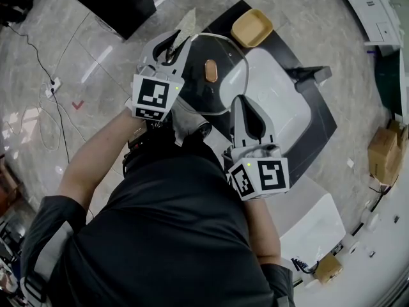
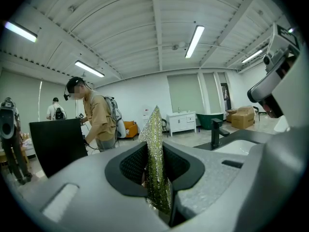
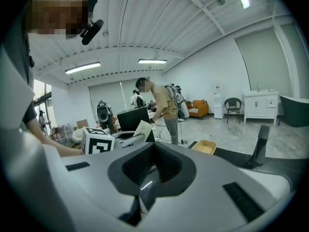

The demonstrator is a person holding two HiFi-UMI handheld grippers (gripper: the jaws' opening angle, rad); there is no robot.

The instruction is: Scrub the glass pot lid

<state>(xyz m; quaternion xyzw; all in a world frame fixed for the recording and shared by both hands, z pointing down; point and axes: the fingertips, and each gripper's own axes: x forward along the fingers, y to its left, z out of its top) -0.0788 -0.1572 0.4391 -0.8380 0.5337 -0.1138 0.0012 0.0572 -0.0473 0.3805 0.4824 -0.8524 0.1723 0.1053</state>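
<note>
The round glass pot lid [image 1: 221, 92] with a brown knob [image 1: 210, 71] is held over the left edge of a white sink [image 1: 281, 101]. My right gripper [image 1: 245, 105] is shut on the lid's near rim; in the right gripper view the glass edge [image 3: 144, 193] sits between the jaws of the right gripper [image 3: 152, 174]. My left gripper [image 1: 174, 47] is at the lid's far left rim, shut on a glittery scrubbing pad [image 1: 186, 23]. In the left gripper view the scrubbing pad [image 2: 156, 151] stands upright from the left gripper [image 2: 155, 174].
The sink sits in a black counter [image 1: 319, 117] with a black faucet [image 1: 312, 75] on its right. A yellow tray [image 1: 252, 27] lies at the counter's far end. Cardboard boxes [image 1: 385, 151] and cables [image 1: 45, 88] lie on the floor. A person [image 2: 94, 120] stands in the room beyond.
</note>
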